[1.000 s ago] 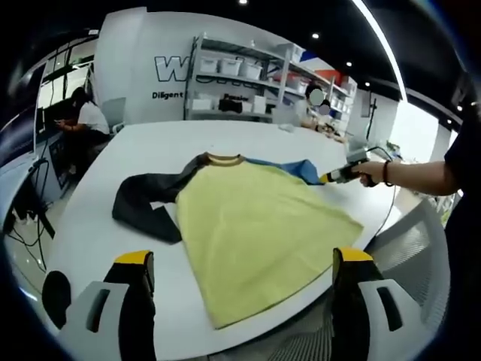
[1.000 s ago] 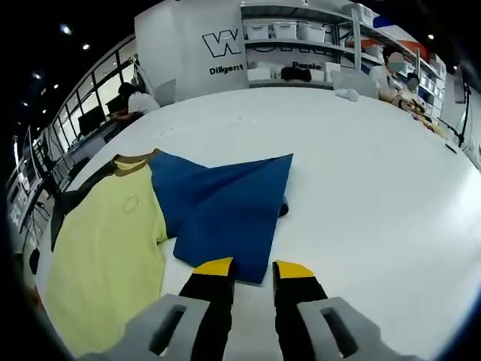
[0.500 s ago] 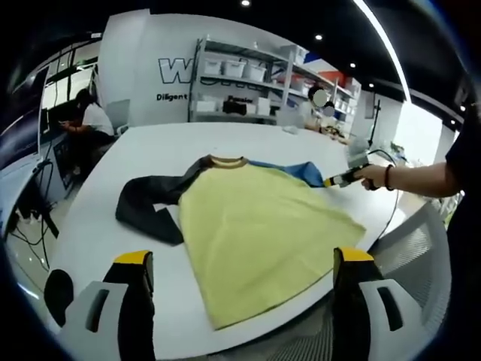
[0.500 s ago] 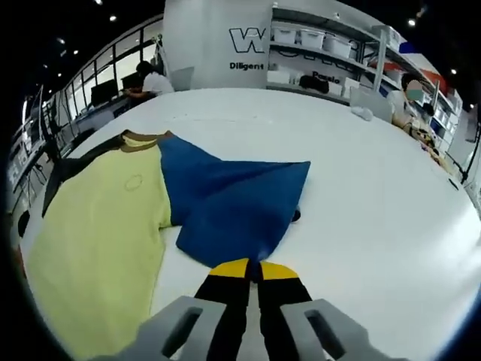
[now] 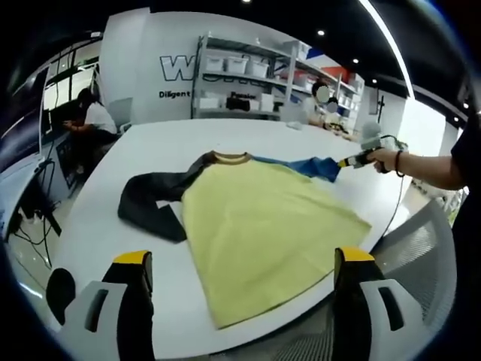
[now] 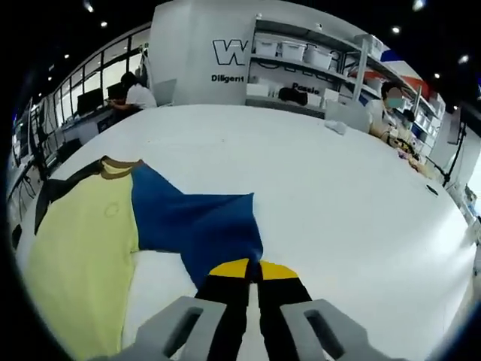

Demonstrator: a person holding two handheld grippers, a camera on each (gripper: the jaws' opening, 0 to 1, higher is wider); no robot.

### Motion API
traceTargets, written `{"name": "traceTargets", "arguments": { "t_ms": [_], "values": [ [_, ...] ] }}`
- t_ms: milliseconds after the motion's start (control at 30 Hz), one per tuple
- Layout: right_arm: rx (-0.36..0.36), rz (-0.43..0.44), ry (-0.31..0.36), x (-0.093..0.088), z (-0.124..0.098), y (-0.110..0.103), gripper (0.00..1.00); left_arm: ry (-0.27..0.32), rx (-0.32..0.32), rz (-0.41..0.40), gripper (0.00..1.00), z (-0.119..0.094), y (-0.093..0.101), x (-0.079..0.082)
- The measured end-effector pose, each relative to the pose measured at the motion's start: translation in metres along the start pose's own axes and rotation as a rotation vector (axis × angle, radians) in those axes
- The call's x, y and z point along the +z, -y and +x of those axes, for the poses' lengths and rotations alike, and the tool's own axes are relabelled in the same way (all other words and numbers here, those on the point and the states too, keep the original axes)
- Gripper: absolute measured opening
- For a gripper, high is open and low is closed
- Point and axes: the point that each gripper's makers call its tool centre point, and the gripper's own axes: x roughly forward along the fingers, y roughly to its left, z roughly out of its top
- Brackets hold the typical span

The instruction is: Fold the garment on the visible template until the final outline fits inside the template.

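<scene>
the garment [image 5: 263,218] lies spread flat on the white table [image 6: 346,203], yellow body central, dark sleeve [image 5: 150,203] out toward 9 o'clock and unfolded. the right gripper [image 6: 246,269] is clamped on the blue sleeve [image 6: 195,226] cuff, so the first fold looks barely begun. the left gripper [image 5: 240,259] hovers with jaws wide apart, empty. no template outline can be made out.

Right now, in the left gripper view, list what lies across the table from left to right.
dark sleeve → yellow shirt body → blue sleeve → right gripper → person's hand
</scene>
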Motion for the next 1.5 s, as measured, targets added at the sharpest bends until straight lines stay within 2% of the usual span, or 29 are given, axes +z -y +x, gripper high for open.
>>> {"name": "traceTargets", "arguments": {
  "t_ms": [167, 300, 367, 600, 733, 800, 833, 967, 1333, 1433, 1500],
  "values": [
    [-0.033, -0.041, 0.005, 0.008, 0.000, 0.022, 0.00, -0.027, -0.009, 0.013, 0.96, 0.002, 0.002, -0.005],
    [-0.066, -0.082, -0.022, 0.011, 0.008, 0.042, 0.00, -0.053, -0.037, 0.034, 0.96, 0.003, 0.008, -0.009],
    [-0.082, -0.072, -0.040, 0.012, 0.014, 0.053, 0.00, -0.067, -0.050, 0.045, 0.96, 0.004, 0.011, -0.011],
    [-0.126, -0.094, -0.074, 0.019, 0.031, 0.084, 0.00, -0.053, -0.048, 0.031, 0.97, 0.004, 0.009, -0.009],
    [-0.123, -0.112, -0.101, 0.019, 0.042, 0.096, 0.00, -0.058, -0.053, 0.046, 0.98, 0.005, 0.010, -0.010],
    [-0.105, -0.120, -0.125, 0.015, 0.046, 0.098, 0.00, -0.076, -0.068, 0.037, 0.97, 0.006, 0.011, -0.013],
    [-0.068, -0.100, -0.143, 0.011, 0.050, 0.093, 0.00, -0.086, -0.077, 0.029, 0.97, 0.006, 0.012, -0.014],
    [-0.096, -0.135, -0.167, 0.006, 0.052, 0.095, 0.00, -0.073, -0.076, 0.018, 0.97, 0.006, 0.012, -0.012],
    [-0.177, -0.123, -0.177, 0.005, 0.056, 0.119, 0.00, -0.090, -0.061, 0.009, 0.96, 0.008, 0.010, -0.016],
    [-0.192, -0.124, -0.199, 0.000, 0.065, 0.130, 0.00, -0.093, -0.062, 0.007, 0.95, 0.008, 0.010, -0.016],
    [-0.192, -0.138, -0.222, -0.007, 0.063, 0.129, 0.00, -0.095, -0.064, 0.008, 0.95, 0.008, 0.010, -0.016]
  ]
}}
